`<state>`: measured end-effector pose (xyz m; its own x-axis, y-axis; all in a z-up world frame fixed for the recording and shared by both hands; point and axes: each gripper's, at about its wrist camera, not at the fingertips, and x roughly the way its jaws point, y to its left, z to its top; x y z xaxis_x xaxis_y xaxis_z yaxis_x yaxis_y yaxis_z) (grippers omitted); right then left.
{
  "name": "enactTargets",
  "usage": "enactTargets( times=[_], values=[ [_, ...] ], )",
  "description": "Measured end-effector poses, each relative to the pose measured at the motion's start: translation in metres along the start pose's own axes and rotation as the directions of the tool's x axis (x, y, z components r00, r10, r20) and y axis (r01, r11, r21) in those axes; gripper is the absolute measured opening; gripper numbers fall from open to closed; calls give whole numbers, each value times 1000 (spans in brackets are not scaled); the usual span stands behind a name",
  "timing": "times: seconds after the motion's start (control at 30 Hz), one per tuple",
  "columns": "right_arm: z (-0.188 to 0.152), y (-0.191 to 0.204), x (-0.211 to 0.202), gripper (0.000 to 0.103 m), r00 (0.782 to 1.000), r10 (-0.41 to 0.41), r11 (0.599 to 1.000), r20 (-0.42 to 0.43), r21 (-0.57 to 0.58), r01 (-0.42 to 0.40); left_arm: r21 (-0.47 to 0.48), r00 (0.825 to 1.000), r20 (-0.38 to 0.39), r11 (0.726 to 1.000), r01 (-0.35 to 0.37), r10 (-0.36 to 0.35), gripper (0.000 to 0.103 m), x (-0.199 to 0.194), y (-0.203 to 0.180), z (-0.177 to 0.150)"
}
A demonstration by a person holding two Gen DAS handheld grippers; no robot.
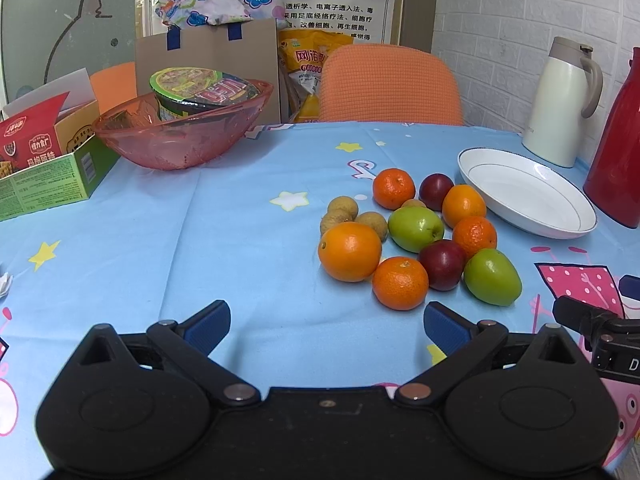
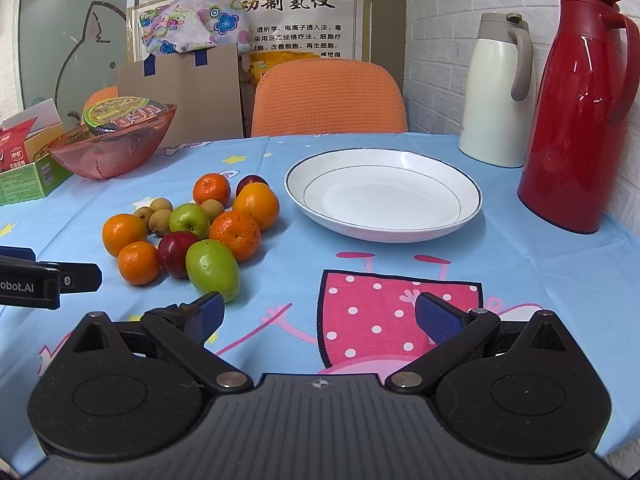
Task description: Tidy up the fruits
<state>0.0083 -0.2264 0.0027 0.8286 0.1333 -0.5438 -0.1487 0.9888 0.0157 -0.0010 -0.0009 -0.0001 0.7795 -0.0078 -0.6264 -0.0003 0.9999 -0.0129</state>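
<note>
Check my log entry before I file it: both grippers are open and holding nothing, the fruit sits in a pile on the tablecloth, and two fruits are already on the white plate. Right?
Not quite: the white plate holds no fruit, as the right wrist view shows. The rest stands: the left gripper and right gripper are open and hold nothing, and the fruit pile lies on the tablecloth beside the plate.

Ahead of our left gripper [image 1: 327, 328], with its blue pads [image 1: 210, 325] on black arms, we see oranges [image 1: 349, 251] in bright orange, two green apples [image 1: 493, 277] and dark red plums [image 1: 443, 264]. Beyond our right gripper [image 2: 319, 317] lies a white plate [image 2: 384, 216] with a thin dark rim line, a red jug [image 2: 576, 120] and a cream jug [image 2: 496, 92]. We have under us a light blue tablecloth [image 1: 224, 224] with yellow stars and pink dotted cartoon figures.
</note>
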Motion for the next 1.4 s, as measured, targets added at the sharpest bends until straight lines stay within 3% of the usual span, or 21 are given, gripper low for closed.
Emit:
enactTargets(
  times=[1.4],
  values=[
    [2,2,9,103,1000,16,1000,-9,-5,-17,-4,1000,-18,1000,8,-8,103,11,-4,2]
  ],
)
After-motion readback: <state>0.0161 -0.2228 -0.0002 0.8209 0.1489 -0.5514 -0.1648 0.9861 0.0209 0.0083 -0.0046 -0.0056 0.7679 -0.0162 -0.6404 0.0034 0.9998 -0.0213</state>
